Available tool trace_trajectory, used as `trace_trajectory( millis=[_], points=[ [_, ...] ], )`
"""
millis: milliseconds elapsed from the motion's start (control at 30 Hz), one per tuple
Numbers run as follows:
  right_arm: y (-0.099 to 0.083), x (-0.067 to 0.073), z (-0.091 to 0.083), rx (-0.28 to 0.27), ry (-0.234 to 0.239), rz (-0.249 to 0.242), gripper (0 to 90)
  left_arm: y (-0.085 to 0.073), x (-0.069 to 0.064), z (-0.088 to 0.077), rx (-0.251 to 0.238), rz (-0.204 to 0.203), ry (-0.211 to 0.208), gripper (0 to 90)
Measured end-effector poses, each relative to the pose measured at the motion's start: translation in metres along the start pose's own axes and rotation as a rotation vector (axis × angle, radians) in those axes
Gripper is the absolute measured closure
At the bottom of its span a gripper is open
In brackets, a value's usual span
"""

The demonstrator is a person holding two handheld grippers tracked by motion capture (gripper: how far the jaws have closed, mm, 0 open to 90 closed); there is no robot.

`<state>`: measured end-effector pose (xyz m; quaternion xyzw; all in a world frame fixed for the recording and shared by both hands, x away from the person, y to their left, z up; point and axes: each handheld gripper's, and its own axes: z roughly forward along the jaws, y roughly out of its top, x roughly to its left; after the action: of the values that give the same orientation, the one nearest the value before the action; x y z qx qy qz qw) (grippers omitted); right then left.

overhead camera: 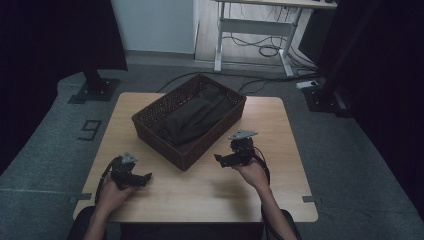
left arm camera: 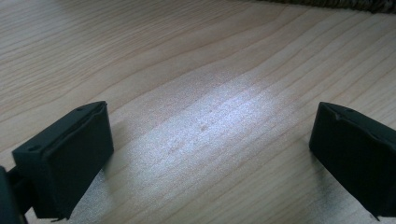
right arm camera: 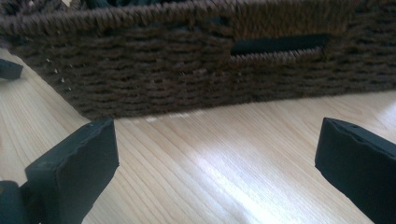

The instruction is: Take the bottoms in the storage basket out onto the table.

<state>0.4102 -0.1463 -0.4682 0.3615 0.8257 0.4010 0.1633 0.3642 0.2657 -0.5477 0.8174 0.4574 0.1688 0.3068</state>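
Observation:
A dark brown woven basket (overhead camera: 150,131) stands on the wooden table (overhead camera: 210,190), turned at an angle, with a dark folded cloth (overhead camera: 195,116) inside. My left gripper (overhead camera: 145,179) rests low at the front left of the table, open, with bare wood (left arm camera: 210,126) between its jaws. My right gripper (overhead camera: 220,159) is held just right of the basket's near corner, open and empty. In the right gripper view the basket wall (right arm camera: 140,70) with its handle slot (right arm camera: 280,44) stands close ahead.
Beyond the table's far edge stand a white desk frame (overhead camera: 255,30) with loose cables (overhead camera: 270,50) on the floor. Black stand bases (overhead camera: 95,90) sit at the floor's left and right. Bare tabletop lies in front of the basket.

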Motion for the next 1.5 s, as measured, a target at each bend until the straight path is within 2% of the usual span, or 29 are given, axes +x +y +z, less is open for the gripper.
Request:
trace_trajectory(
  millis=[467,967,1233,1500],
  points=[
    [0.022,0.012,0.011,-0.011,0.017,-0.031,0.0,0.000,0.000,0.000,-0.002,-0.002,0.001,0.0],
    [0.046,0.018,0.020,-0.024,0.005,-0.015,0.0,0.000,0.000,0.000,-0.004,-0.003,0.001,0.0],
    [0.058,0.025,0.027,-0.022,-0.002,-0.036,0.0,0.000,0.000,0.000,-0.003,-0.002,0.001,0.0],
    [0.068,0.032,0.035,-0.021,-0.010,-0.036,0.0,0.000,0.000,0.000,-0.003,-0.002,0.001,0.0]
  ],
)
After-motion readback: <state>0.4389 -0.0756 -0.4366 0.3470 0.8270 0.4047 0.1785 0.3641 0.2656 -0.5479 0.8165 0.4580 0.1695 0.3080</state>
